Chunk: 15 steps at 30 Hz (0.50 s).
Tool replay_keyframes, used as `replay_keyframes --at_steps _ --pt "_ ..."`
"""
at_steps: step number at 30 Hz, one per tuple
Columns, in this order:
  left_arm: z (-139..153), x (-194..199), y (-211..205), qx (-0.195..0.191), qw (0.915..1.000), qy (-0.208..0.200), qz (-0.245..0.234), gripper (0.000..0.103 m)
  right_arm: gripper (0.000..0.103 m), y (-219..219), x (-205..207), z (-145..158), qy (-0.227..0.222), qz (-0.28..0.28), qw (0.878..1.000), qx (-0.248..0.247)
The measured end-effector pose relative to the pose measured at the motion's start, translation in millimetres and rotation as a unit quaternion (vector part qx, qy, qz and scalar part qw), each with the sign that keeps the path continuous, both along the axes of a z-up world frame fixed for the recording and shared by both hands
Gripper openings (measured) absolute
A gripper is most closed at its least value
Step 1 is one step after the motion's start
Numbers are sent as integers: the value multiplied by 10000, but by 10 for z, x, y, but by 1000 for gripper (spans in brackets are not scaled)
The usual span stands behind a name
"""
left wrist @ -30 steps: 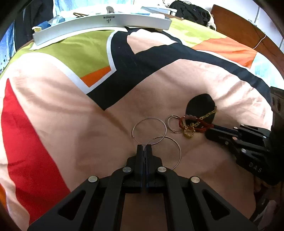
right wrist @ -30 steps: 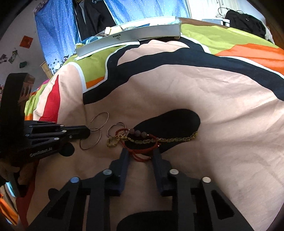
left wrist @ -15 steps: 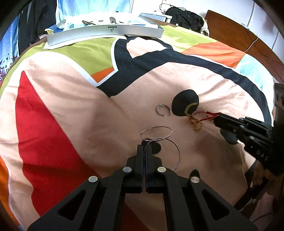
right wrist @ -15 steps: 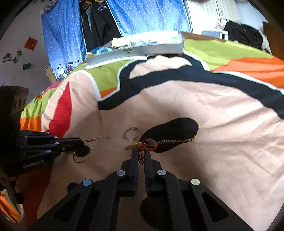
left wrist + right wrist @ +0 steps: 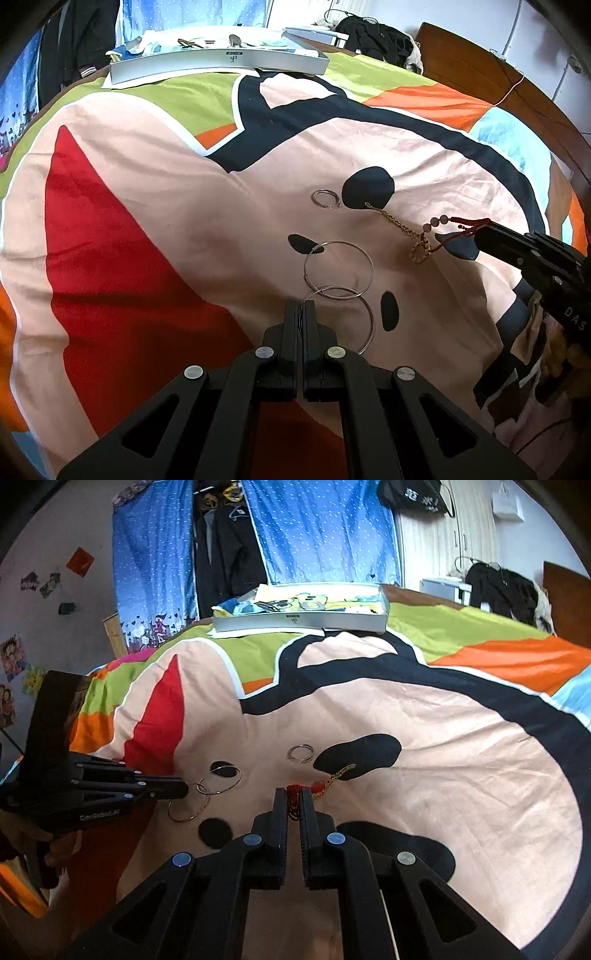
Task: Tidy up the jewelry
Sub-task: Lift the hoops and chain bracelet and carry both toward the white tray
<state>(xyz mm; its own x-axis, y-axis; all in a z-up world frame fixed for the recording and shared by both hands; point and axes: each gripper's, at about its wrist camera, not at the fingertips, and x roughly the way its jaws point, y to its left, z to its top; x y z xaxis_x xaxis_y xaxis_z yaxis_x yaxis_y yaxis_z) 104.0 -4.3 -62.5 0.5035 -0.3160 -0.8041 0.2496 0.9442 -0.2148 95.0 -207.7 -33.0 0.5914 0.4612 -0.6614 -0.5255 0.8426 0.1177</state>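
My left tongs (image 5: 300,303) pinch the hoop earrings (image 5: 338,271); my right tongs (image 5: 293,793) have just clamped the red cord bracelet (image 5: 458,230). I'd lift slowly, since the gold chain (image 5: 397,224) ahead drags tangled.

Left gripper (image 5: 300,308): matte black plastic; two straight flat-sided jaws on forked, open-framed linkage arms with triangular cut-outs; four round silver pivot screws in a row across the linkage; a thin blue line shows in the seam. Right gripper (image 5: 293,797): same black build, same four silver screws; ribbed inner pad faces. Seen from the opposite camera, each body is a black block with small silver screw heads; white lettering on the sides, partly legible, possibly "DAS" on the right one.
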Motion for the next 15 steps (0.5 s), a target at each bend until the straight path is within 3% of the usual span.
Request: replay_keyframes --at_steps 9,15 --pt "51 -41 81 -76 9999 -74 72 0 6 104 -142 180 -287 206 9993 71" --pt "283 52 206 -176 9990 -359 195 0 5 192 -67 447 -606 337 9975 140"
